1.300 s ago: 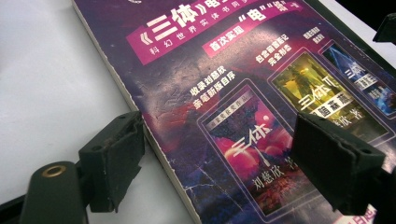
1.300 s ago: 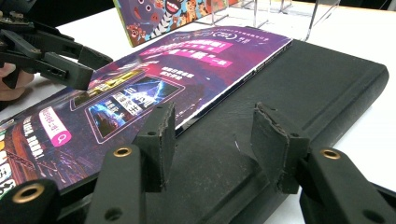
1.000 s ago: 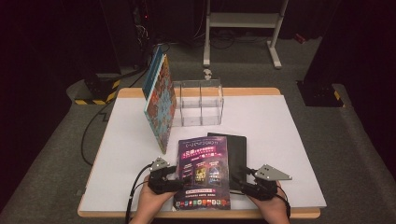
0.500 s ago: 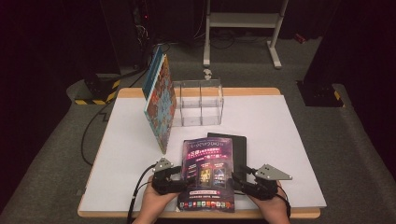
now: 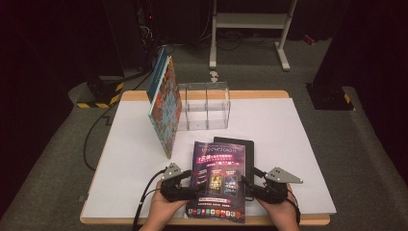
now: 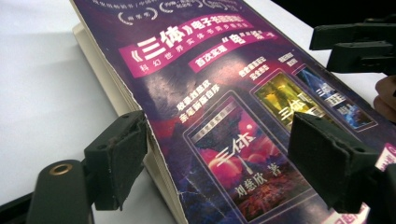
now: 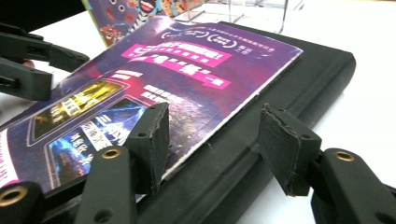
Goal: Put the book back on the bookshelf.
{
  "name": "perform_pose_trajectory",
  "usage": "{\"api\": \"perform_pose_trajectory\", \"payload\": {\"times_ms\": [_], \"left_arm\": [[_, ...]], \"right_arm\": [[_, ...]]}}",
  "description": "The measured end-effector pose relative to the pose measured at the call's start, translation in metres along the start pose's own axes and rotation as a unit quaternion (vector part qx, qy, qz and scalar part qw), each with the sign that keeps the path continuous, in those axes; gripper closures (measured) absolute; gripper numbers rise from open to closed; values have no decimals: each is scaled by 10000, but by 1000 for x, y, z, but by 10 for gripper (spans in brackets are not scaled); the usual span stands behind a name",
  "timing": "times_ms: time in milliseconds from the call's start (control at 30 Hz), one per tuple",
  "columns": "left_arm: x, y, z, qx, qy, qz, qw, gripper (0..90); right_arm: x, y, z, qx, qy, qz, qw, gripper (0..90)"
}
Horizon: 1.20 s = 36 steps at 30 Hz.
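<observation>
A purple paperback lies near the table's front edge, partly over a black book. My left gripper is at its left side, open. In the left gripper view the jaws straddle the paperback: one pad is against the page edge, the other hangs over the cover. My right gripper is at the right side, also open. In the right gripper view one jaw is at the purple cover's edge and the other stands over the black book.
A colourful picture book leans upright against a clear acrylic holder at the back left of the white table. A cable trails off the front left. A white metal stand is on the floor beyond.
The purple paperback has shifted slightly to the right over the black book. Both grippers stay at its sides, hardly moved.
</observation>
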State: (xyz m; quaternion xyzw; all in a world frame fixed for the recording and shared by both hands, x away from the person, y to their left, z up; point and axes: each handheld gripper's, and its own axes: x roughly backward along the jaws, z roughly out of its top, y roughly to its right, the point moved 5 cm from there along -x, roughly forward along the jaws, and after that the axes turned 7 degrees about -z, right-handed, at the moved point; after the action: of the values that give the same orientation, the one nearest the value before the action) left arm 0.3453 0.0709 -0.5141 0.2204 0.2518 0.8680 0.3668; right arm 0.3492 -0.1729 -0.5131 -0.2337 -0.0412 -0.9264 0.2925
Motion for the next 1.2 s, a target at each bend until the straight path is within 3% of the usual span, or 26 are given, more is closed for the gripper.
{"api": "perform_pose_trajectory", "payload": {"times_ms": [167,233,300,400,433,467,500,633,1000,1167,1200], "left_arm": [[-2,5,1,-62,88,-49,9999,207],[-2,4,0,-186,42,52,9998,203],[-3,0,-1,-184,91,188,9996,204],[-2,-4,-1,-177,54,202,9996,199],[-4,-5,-2,-3,106,158,9998,187],[-4,-5,-2,-3,106,158,9998,178],[-5,-5,-2,134,131,118,9998,167],[-6,-6,-3,252,92,57,9996,167],[-11,8,-5,234,-29,-218,9995,180],[-11,17,-5,63,-38,-385,9992,199],[-11,19,-6,34,-31,-406,9992,198]], "right_arm": [[-1,3,0,-114,-29,-86,9999,404],[-1,3,0,-131,-32,-73,9999,402],[0,3,0,-114,-19,-72,9999,402],[0,3,0,-113,-23,-64,9999,403],[0,3,0,-99,-28,-56,9999,403],[0,3,0,-103,-27,-51,9999,404],[0,3,0,-105,-31,-39,9999,404],[0,2,-1,-97,-41,-20,9999,405],[-2,3,-1,-168,-68,-87,9998,389],[-1,8,-1,-297,-38,-120,9995,352],[-1,9,-1,-352,-45,-173,9992,310]]}}
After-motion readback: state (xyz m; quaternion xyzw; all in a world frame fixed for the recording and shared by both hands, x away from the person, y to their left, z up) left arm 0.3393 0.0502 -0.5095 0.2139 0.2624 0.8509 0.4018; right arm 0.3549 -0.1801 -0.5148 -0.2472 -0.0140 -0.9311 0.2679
